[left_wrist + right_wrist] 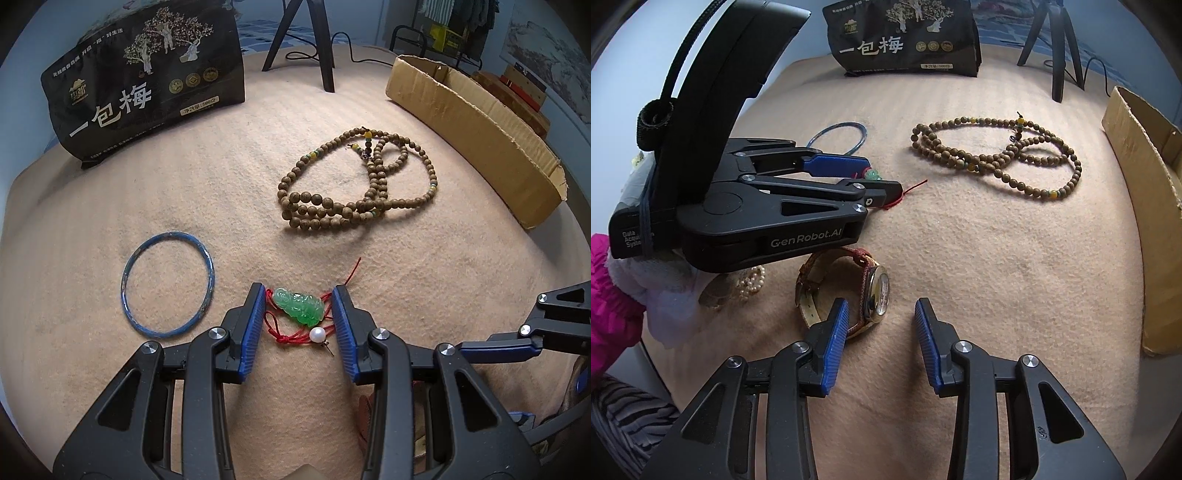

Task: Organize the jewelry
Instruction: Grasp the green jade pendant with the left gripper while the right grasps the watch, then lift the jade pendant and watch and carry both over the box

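Note:
A green jade pendant (pixel 300 308) on a red cord sits between the blue pads of my left gripper (pixel 299 299), which is shut on it; a white pearl earring (pixel 316 335) lies just below it. From the right wrist view the left gripper (pixel 875 181) reaches in from the left with the pendant (pixel 872 173) at its tips. My right gripper (pixel 882 306) is open over a wristwatch (pixel 881 293) with a woven strap. The watch case lies close to the left finger, and the right pad stands apart from it.
A wooden bead necklace (pixel 354 184) (pixel 997 158) lies farther back and a blue bangle (pixel 168 284) (pixel 836 138) to the left. A pearl bracelet (pixel 751 282) lies by a gloved hand (pixel 665 291). A cardboard box (pixel 480 122) bounds the right, a black bag (pixel 147 81) the back.

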A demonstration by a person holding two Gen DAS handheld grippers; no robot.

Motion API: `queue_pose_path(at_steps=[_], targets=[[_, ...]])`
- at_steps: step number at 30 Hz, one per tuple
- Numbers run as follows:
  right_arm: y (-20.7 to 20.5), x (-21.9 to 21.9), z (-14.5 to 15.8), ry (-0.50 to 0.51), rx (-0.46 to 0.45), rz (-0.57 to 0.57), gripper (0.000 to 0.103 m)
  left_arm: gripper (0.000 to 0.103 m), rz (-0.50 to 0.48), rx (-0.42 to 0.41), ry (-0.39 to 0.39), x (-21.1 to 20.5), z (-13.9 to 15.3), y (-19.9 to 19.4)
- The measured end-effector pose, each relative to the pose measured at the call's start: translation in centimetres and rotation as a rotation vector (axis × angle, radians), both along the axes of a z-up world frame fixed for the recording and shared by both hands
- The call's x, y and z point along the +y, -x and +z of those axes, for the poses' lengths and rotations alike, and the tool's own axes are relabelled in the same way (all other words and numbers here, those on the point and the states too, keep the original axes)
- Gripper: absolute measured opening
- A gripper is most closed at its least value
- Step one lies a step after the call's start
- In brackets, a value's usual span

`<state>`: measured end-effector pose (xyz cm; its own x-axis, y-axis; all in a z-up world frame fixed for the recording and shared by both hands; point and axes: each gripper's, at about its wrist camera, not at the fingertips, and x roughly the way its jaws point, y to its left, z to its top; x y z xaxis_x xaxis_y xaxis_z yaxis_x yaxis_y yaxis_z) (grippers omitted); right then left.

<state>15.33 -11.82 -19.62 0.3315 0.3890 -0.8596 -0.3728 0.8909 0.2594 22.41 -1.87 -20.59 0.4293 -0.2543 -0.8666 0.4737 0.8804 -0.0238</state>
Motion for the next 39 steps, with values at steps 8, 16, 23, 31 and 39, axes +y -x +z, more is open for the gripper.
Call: queue_pose_path(at_steps=[8,16,23,31,39], targets=[[0.0,0.6,-0.2,0.018,0.013,0.013,0.011,0.030,-0.015,-0.015,-0.009,-0.3,-0.1,0.1],[-0.2,0.7,0.1,0.016,0.003,0.007,0.009,0.030,0.026,-0.017,0.040,0.7,0.8,0.0],[-0.1,0.0,1.2,0.017,-0.042,-0.014,0.009,0.030,0.072,-0.053,0.109,1.8,3.6,0.0],[0.4,-1.7,3.1,0.003,-0.086,-0.035,0.009,0.030,0.108,-0.111,0.169,2.3,7.2,0.3],[0.8,-4.0,5.4,-0.008,-0.143,-0.073,0.009,0.030,0.132,-0.175,0.226,1.9,10.8,1.0]])
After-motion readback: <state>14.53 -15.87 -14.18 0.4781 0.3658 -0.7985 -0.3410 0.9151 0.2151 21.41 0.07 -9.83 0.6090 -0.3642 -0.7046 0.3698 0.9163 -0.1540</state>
